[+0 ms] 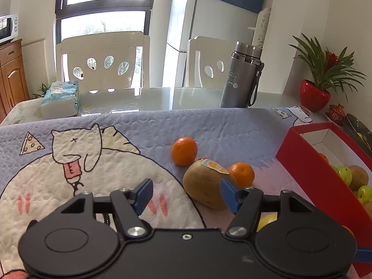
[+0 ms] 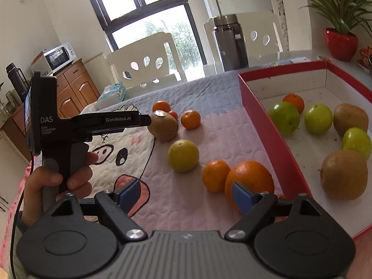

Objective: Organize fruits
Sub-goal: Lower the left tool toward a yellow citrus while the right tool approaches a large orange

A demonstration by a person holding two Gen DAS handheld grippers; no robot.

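Left gripper gapes wide, empty, the stickered brown fruit at its one o'clock, likely next. Right gripper also spread, empty. Red box at three o'clock collects sorted fruit.

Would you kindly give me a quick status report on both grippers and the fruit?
Left gripper open, nosing at stickered kiwi. Right gripper open beside large orange. Several fruits already in red box. Small oranges crowd kiwi.
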